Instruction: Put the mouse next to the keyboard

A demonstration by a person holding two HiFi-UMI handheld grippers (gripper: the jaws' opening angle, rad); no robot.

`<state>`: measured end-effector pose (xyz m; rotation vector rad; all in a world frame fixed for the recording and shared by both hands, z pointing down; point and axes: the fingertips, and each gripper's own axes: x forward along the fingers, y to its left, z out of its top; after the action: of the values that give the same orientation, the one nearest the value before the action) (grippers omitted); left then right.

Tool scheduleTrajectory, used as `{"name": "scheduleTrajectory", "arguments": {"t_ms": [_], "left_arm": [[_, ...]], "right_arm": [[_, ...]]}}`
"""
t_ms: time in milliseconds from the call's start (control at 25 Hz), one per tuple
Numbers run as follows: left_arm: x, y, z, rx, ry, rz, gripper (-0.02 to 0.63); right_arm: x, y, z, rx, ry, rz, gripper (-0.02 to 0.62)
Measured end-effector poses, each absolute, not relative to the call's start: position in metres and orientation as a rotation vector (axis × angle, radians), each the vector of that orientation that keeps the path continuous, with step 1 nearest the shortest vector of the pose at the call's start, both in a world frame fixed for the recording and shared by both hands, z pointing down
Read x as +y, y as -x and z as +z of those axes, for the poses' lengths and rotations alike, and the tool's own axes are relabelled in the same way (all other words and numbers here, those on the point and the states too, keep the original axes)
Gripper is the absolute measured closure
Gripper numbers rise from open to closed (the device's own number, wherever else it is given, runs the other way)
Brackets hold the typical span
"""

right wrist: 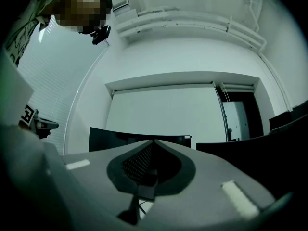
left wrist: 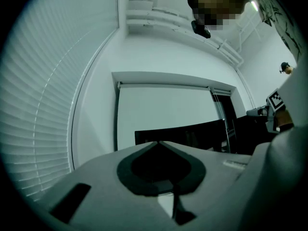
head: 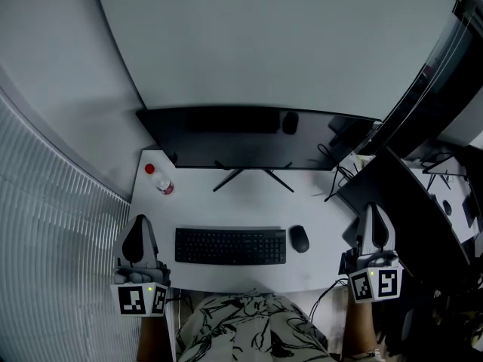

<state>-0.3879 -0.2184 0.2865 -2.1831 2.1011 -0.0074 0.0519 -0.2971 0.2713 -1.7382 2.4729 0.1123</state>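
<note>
A black mouse (head: 299, 238) lies on the white desk (head: 317, 210) just right of the black keyboard (head: 230, 246). My left gripper (head: 136, 236) hangs at the desk's left front corner, off the keyboard's left end, jaws shut with nothing in them. My right gripper (head: 376, 226) is held beyond the desk's right edge, well right of the mouse, jaws shut and empty. Both gripper views look up and forward over closed jaws (left wrist: 159, 143) (right wrist: 154, 142) toward the monitor (left wrist: 183, 134) (right wrist: 120, 138); neither shows the mouse or the keyboard.
A wide black monitor (head: 256, 138) on a splayed stand fills the desk's back. A small bottle with a red cap (head: 159, 179) stands at the back left. Cables and dark equipment (head: 407, 194) crowd the right side. Window blinds (head: 53, 240) line the left.
</note>
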Motion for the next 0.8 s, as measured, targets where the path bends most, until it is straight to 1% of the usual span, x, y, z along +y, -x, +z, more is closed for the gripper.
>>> {"name": "scheduleTrajectory", "arguments": {"t_ms": [800], "left_arm": [[-0.224, 0.378, 0.282, 2.089, 2.183, 0.024, 0.607]], "right_arm": [[-0.307, -0.033, 0.272, 2.529, 1.685, 0.13, 0.591]]}}
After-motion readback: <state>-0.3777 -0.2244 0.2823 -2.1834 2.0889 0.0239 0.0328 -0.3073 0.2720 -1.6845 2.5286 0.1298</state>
